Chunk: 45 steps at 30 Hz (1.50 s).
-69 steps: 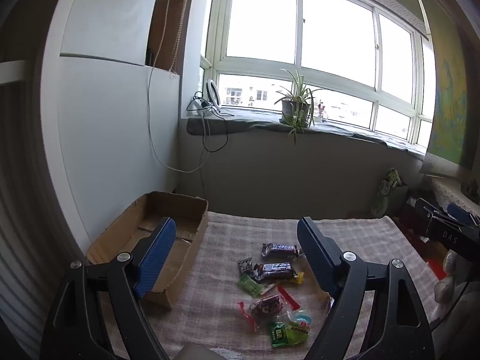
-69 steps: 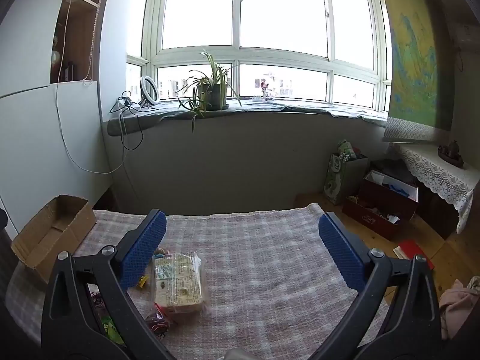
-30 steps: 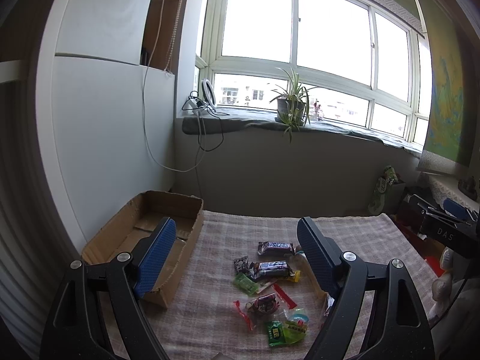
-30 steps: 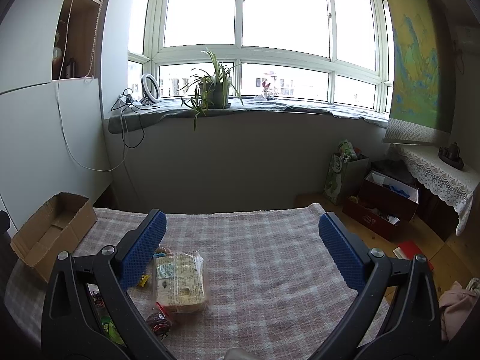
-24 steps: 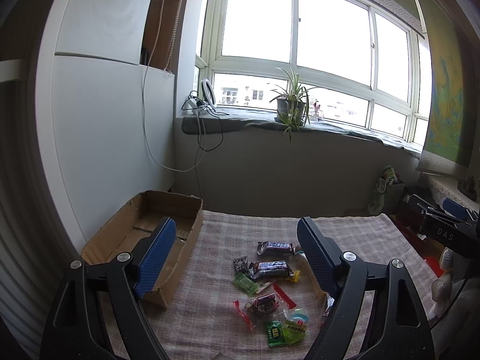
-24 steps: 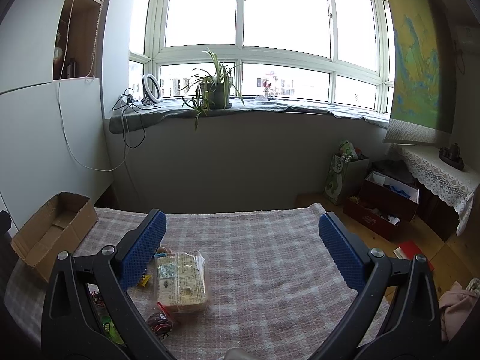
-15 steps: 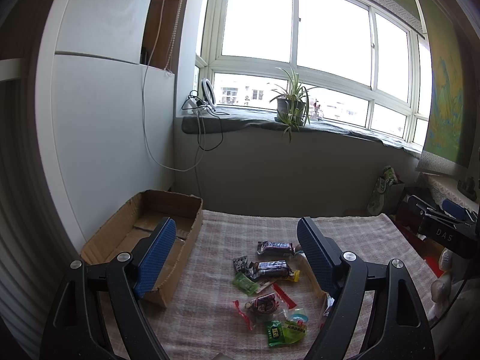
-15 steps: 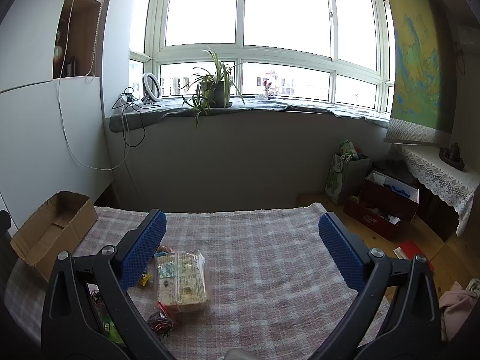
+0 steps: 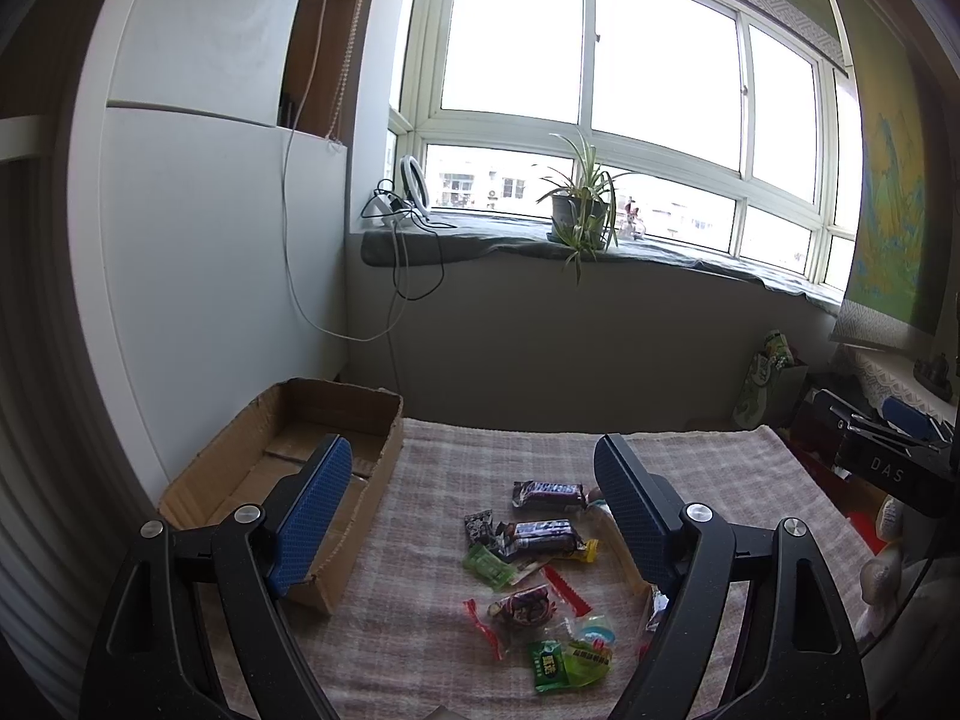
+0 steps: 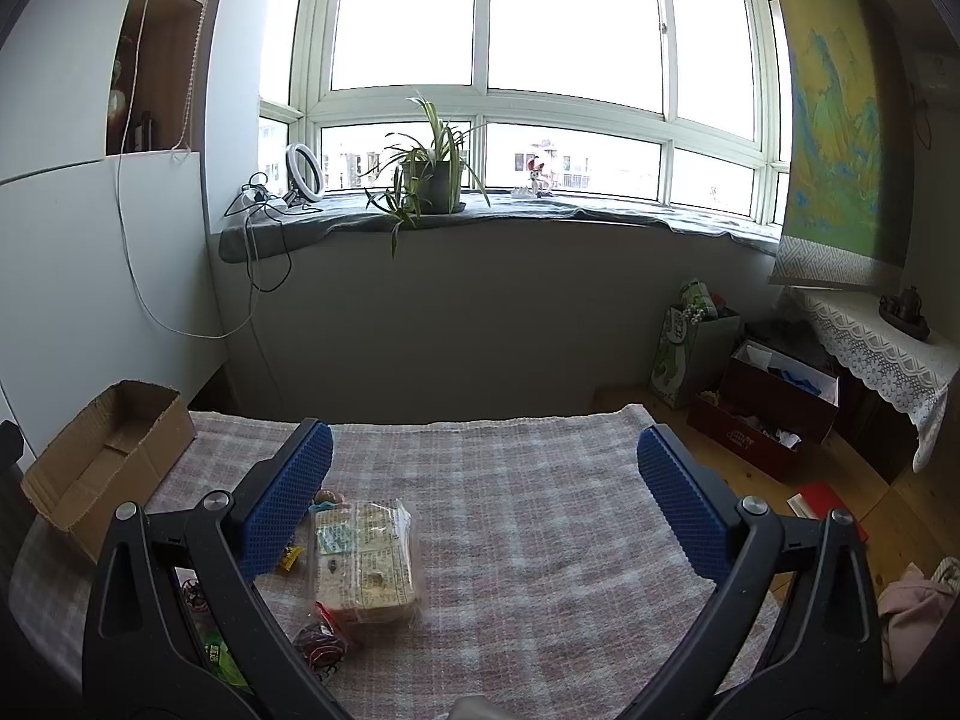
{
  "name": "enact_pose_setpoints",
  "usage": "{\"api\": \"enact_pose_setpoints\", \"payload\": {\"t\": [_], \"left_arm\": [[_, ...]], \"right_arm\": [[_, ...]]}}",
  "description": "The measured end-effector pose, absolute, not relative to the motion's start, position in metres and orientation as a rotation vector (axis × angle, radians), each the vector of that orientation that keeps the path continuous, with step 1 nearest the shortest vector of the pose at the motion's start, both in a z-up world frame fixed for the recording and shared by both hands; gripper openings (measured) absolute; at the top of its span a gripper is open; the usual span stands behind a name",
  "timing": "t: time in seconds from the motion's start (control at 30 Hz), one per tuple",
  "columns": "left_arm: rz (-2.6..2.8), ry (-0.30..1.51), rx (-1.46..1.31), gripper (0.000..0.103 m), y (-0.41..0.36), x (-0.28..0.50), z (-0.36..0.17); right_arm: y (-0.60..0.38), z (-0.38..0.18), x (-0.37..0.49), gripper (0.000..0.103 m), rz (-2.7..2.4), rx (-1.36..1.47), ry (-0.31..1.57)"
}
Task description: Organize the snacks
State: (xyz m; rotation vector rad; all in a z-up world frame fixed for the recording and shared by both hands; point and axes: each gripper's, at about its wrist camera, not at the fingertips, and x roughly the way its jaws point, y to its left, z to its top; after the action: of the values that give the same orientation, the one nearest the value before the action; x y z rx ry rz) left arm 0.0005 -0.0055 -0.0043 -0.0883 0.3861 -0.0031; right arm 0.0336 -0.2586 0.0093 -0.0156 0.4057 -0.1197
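While both grippers hung over the table, neither one held anything. The left gripper had its two blue pads spread wide apart, and the right gripper was spread wide too. A checked cloth covered the table. On the left side of the cloth sat a brown cardboard box with its top open, and no snack could be seen inside it. Just right of the box lay a small pile of snacks. Two dark chocolate bars lay near each other at the far side of the pile, one behind the other. A small black packet and a green packet lay touching the nearer bar. Closer to the camera lay a red-wrapped candy, and then a bright green bag at the near edge. In the right wrist view, a clear bag of crackers lay flat on the cloth just beside the left blue pad, with a round red candy touching its near end. Behind the table, a potted plant and a ring light stood on the window sill.
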Motion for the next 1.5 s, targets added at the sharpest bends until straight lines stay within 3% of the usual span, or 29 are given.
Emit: {"api": "enact_pose_setpoints", "payload": {"t": [0.93,1.5], "left_arm": [[-0.038,0.439,-0.094,0.083,-0.011,0.013,-0.018],[-0.315,0.735,-0.202,0.082,-0.056,0.077,-0.078]], "right_arm": [[-0.263,-0.01,0.048,0.103,-0.1,-0.022,0.472],[-0.292,-0.076,0.11,0.103,0.152,0.108,0.792]]}}
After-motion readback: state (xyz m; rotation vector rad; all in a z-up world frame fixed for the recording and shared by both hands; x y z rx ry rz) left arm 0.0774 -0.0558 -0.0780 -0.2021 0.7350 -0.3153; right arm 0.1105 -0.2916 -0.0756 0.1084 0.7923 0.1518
